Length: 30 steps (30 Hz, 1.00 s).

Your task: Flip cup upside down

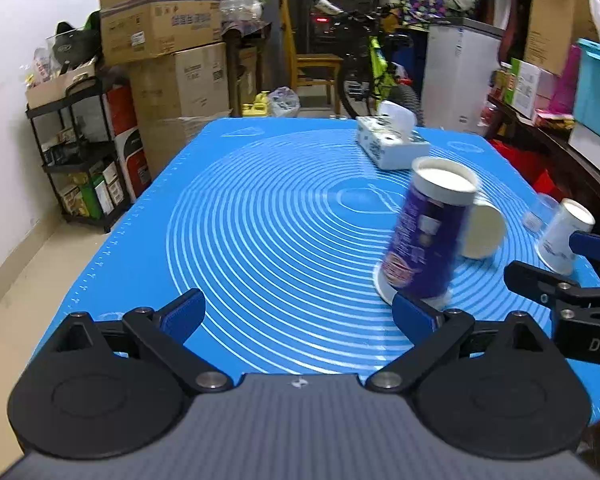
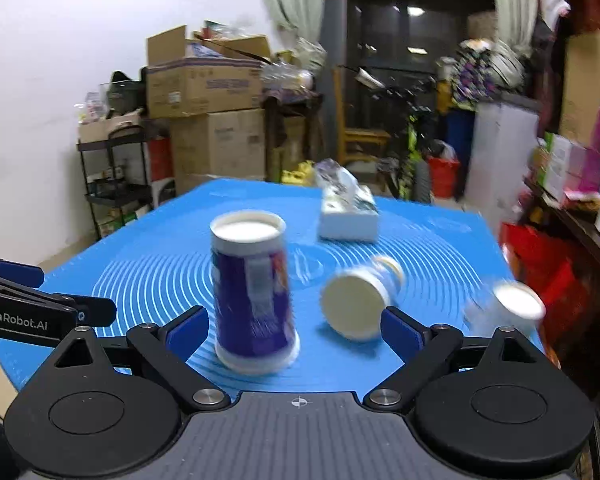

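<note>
A purple and white paper cup (image 1: 424, 236) stands upside down on the blue mat (image 1: 260, 208), rim down and white base up; it also shows in the right wrist view (image 2: 252, 296). My left gripper (image 1: 298, 314) is open and empty, its right fingertip just in front of the cup's rim. My right gripper (image 2: 296, 330) is open and empty, with the cup standing just beyond its fingers, left of centre. The right gripper also shows at the right edge of the left wrist view (image 1: 564, 276).
A white cup (image 2: 356, 304) lies on its side behind the purple cup. Another white cup (image 2: 512, 308) stands upside down near the mat's right edge. A tissue box (image 2: 348, 216) sits at the far side. Boxes, shelves and a bicycle surround the table.
</note>
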Available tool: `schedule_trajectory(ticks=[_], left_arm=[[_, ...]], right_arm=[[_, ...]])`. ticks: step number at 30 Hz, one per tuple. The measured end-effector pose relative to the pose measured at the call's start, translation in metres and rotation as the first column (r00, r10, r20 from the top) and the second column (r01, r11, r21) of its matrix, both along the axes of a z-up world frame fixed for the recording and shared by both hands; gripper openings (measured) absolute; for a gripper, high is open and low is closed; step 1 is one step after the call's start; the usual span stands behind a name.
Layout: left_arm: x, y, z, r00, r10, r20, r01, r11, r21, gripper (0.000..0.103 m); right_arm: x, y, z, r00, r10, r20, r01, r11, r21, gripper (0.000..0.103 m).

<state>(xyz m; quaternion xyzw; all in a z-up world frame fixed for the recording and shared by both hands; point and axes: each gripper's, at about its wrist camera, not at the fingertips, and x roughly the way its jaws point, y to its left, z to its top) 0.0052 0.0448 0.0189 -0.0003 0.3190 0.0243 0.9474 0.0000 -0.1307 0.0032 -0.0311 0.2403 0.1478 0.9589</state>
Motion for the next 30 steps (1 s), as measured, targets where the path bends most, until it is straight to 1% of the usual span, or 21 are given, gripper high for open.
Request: schedule_trajectory(ticks=[5, 13, 18, 24, 30], left_arm=[[-0.016, -0.016, -0.001, 0.999, -0.038, -0.006, 0.038, 0.999, 0.009, 0.099], [-0.034, -0.033, -0.005, 0.997, -0.076, -0.025, 0.077, 0.997, 0.023, 0.099], [-0.038, -0.039, -0.008, 0.995, -0.090, -0.037, 0.091, 0.995, 0.027, 0.099], [-0.041, -0.042, -0.007, 0.996, -0.088, -0.030, 0.089, 0.996, 0.023, 0.099], [-0.041, -0.045, -0.007, 0.995, -0.091, -0.034, 0.092, 0.995, 0.027, 0.099]], right_arm=[[-0.022, -0.018, 0.000, 0.999, -0.027, -0.045, 0.027, 1.000, 0.001, 0.093], [-0.047, -0.031, 0.002, 0.996, -0.049, -0.069, 0.049, 0.999, -0.009, 0.093], [-0.054, -0.035, 0.002, 0.995, -0.061, -0.081, 0.060, 0.998, -0.014, 0.093], [-0.057, -0.040, 0.000, 0.993, -0.072, -0.093, 0.070, 0.997, -0.020, 0.093], [-0.057, -0.041, -0.001, 0.993, -0.064, -0.099, 0.063, 0.998, -0.015, 0.093]])
